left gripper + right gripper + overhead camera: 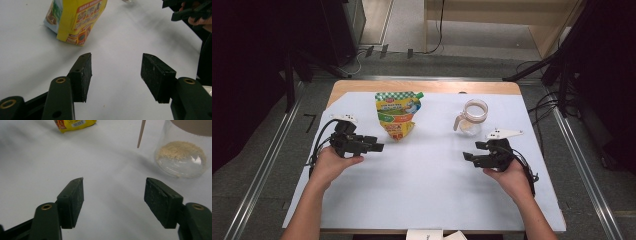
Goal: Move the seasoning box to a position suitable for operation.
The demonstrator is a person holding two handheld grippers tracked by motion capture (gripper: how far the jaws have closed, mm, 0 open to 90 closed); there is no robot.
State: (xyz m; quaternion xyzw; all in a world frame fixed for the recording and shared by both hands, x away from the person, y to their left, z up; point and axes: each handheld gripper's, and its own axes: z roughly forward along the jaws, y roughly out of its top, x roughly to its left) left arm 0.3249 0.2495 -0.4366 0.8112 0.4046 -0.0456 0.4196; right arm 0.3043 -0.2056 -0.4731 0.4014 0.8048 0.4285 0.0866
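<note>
Both claws point(379, 147) point(466, 156) agape, empty, over white sheet point(427, 190); wooden table edge point(427, 86), grey floor point(262, 150) beyond.

light: bright overhead, even | shadows: soft | surround: dark | focus: jaws slightly soft

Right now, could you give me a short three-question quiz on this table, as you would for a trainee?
1. True or false: the left tongs grip the yellow pouch.
2. What lies in the bottom of the glass jug? A) water B) pale powder C) coins
3. Which tongs sit nearer the glass jug?

Key:
1. False; both pairs stand open and empty, and the pouch lies apart on the white sheet.
2. B.
3. The right tongs.
</note>
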